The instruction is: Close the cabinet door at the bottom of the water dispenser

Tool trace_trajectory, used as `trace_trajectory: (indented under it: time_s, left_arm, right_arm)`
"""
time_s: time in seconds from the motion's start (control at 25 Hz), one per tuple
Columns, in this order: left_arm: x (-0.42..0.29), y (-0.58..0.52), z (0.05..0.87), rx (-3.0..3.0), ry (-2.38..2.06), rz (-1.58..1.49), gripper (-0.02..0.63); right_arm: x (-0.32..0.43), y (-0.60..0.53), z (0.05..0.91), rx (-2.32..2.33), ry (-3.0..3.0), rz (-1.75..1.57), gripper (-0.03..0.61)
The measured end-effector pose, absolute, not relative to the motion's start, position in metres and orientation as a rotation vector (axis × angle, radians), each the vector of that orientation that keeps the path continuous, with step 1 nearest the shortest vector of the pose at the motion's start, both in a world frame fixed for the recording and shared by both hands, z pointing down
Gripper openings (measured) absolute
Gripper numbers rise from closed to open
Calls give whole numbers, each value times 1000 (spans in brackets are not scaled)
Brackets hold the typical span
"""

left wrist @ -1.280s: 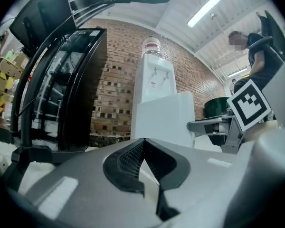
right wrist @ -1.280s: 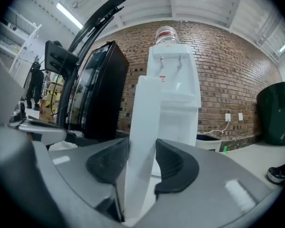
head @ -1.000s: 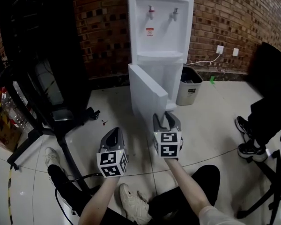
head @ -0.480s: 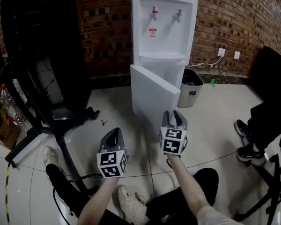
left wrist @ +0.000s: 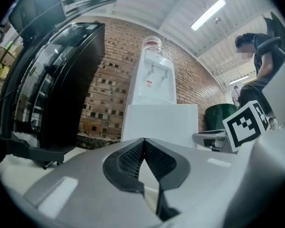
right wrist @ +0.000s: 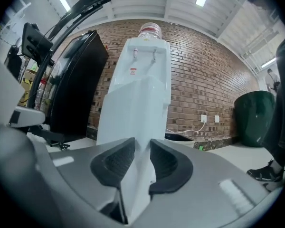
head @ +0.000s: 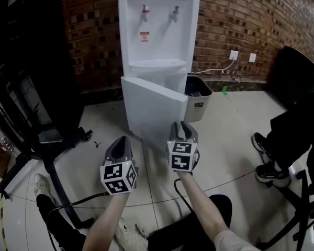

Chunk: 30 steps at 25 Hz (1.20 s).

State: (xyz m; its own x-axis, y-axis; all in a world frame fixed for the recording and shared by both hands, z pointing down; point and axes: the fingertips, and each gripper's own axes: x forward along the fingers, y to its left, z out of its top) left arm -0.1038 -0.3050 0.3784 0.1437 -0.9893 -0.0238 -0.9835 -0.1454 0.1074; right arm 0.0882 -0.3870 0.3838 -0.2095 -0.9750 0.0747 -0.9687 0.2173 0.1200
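Note:
The white water dispenser (head: 158,30) stands against the brick wall, and its bottom cabinet door (head: 152,106) hangs partly open, hinged on the left. My right gripper (head: 182,125) is at the door's free edge. In the right gripper view the door (right wrist: 133,113) fills the gap of the right gripper (right wrist: 142,148); the jaws are closing and both pads lie against it. My left gripper (head: 121,141) hovers low in front of the door, apart from it. Its tips meet in the left gripper view, so the left gripper (left wrist: 143,140) is shut on nothing.
A grey waste bin (head: 198,102) stands just right of the dispenser. A black cabinet (head: 26,61) and a wheeled stand base (head: 47,137) fill the left. A seated person's legs and shoes (head: 275,166) are at the right. A cable runs to a wall socket (head: 234,55).
Both grippers moved forward toward the dispenser. The door swung partway toward the cabinet, with the right gripper at its free edge. The right jaws narrowed.

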Motion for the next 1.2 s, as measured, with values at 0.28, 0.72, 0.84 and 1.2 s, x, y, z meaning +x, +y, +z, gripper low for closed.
trace_trajectory:
  time_s: [0.28, 0.72, 0.84, 1.2]
  left_arm:
    - [-77, -347, 382, 2312, -1984, -169, 14]
    - [-70, -392, 400, 2261, -1997, -176, 15]
    - [-74, -396, 406, 2250, -1995, -180, 14]
    - [-69, -415, 402, 2273, -1960, -219, 15]
  right_arm:
    - [115, -433, 385, 1891, -2325, -53, 86]
    - [140, -508, 384, 1863, -2316, -10, 74]
    - [140, -527, 384, 1865, -2329, 14, 71]
    - [151, -568, 383, 1848, -2339, 47, 0]
